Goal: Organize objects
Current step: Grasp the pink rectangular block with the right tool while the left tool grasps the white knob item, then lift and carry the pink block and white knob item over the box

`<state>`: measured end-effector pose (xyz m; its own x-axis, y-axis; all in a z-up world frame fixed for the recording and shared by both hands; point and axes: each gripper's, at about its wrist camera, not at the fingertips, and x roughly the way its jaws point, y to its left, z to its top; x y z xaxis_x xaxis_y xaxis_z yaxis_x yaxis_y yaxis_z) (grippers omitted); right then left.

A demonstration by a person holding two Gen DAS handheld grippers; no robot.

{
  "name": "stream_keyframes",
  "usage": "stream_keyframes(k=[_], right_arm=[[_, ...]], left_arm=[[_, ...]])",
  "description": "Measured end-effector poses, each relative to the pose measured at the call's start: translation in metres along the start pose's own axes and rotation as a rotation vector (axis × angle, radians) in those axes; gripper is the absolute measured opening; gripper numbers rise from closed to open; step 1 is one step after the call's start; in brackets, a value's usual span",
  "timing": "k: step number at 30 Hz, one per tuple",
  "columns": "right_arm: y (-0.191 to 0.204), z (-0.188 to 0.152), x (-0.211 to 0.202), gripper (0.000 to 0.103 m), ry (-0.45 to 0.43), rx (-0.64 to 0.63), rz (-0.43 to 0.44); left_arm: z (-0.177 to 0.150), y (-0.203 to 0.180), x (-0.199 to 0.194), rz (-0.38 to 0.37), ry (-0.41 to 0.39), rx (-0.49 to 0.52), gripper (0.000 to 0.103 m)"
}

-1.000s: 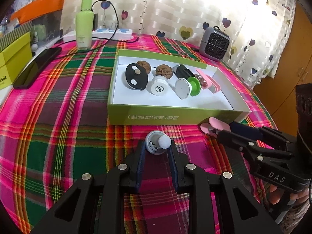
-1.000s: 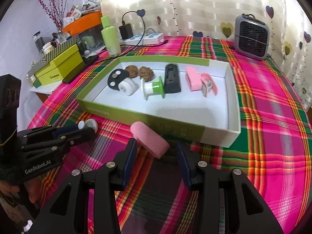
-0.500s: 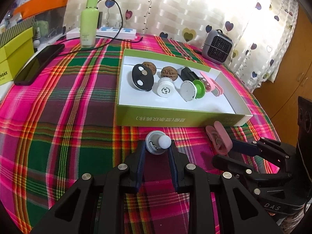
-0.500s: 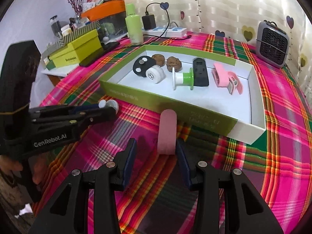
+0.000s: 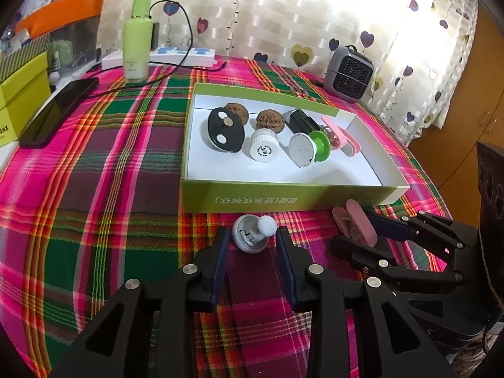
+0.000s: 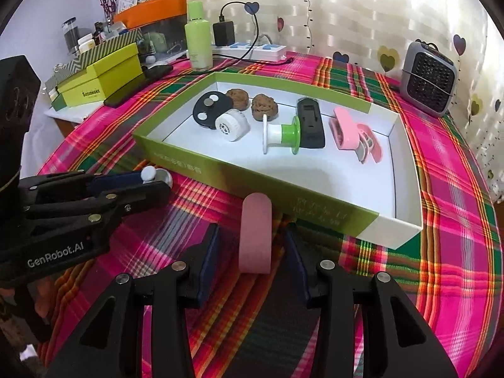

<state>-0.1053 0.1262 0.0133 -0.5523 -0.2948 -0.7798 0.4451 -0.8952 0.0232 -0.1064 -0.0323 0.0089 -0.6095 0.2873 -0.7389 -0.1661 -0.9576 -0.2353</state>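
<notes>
Left gripper (image 5: 252,245), jaws opening, straddles the white knob (image 5: 254,233); right gripper (image 6: 252,252) stands released around the pink clip (image 6: 255,233).

Legible markings:

- Left gripper (image 6: 157,186) — white lettering "GenRobot.AI" on the black body, at 8 o'clock in the right wrist view.
- Green tray (image 5: 283,200) — a line of pale Chinese characters on the near outer wall, seen upside down; individual characters not legible.
- Yellow-green box (image 6: 104,85) — small dark brand word on the side, too small to read.
</notes>
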Motion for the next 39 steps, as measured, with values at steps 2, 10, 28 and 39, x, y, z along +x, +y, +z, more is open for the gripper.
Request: stream_keyframes(k=[2, 10, 28, 39], right_arm=[[-0.001, 0.001, 0.001, 0.042, 0.002, 0.002, -0.016], [-0.003, 0.001, 0.001, 0.042, -0.001, 0.027, -0.022], [-0.01, 0.001, -0.001, 0.023, -0.008, 0.074, -0.037], [-0.012, -0.002, -0.003, 0.019, -0.012, 0.101, -0.029]], left_arm=[[0.001, -0.001, 0.001, 0.007, 0.0, 0.007, 0.03], [0.003, -0.002, 0.004, 0.011, -0.001, 0.005, 0.031], [0.005, 0.0, 0.005, 0.029, -0.006, -0.008, 0.023], [0.005, -0.001, 0.005, 0.037, -0.006, -0.003, 0.023]])
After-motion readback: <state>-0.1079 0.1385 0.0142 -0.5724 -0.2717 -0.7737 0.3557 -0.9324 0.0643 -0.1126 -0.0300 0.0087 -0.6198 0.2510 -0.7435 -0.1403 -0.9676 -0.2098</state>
